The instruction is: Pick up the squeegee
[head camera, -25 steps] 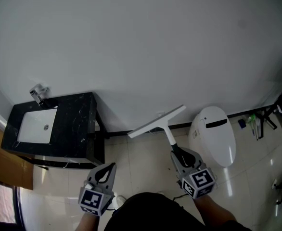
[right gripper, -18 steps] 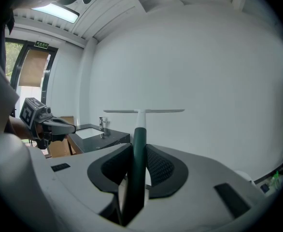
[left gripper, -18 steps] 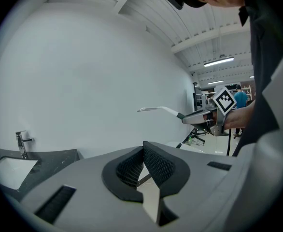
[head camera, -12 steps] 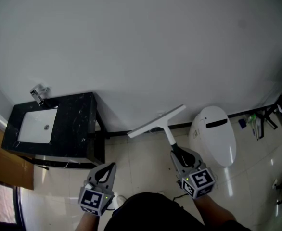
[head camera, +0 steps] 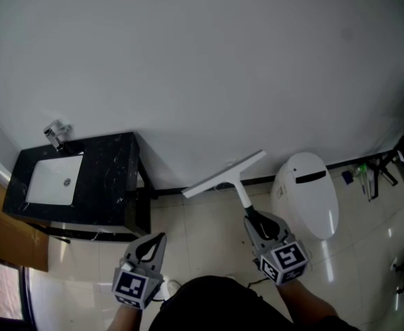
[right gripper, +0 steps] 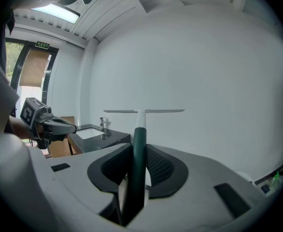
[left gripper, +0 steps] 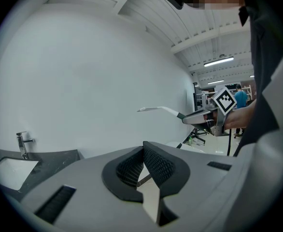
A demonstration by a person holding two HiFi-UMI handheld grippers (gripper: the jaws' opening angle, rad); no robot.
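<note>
As the squeegee (head camera: 224, 176) is already off any surface and clamped by its dark handle in my right gripper (head camera: 256, 219), I judge the pick-up itself to be done, or very nearly so. In the right gripper view the pads press on both sides of the handle (right gripper: 139, 129), and the white blade stands crosswise beyond the jaw tips, level and in front of the bare wall (head camera: 202, 61). I can't tell whether the blade touches the wall or only hangs near it. From the head view the blade sits between the right edge of the black counter (head camera: 112, 164) and the toilet (head camera: 305, 192), above the tiled floor.

My left gripper (head camera: 154, 243) hangs low beside the counter's front right corner, well apart from the squeegee. Its jaws are clenched together with nothing between them.

What the next move calls for, I think, is little: keep the clamp firm so the long handle doesn't swing down, hold the blade level, and keep it clear of the wall and toilet if I carry it anywhere
</note>
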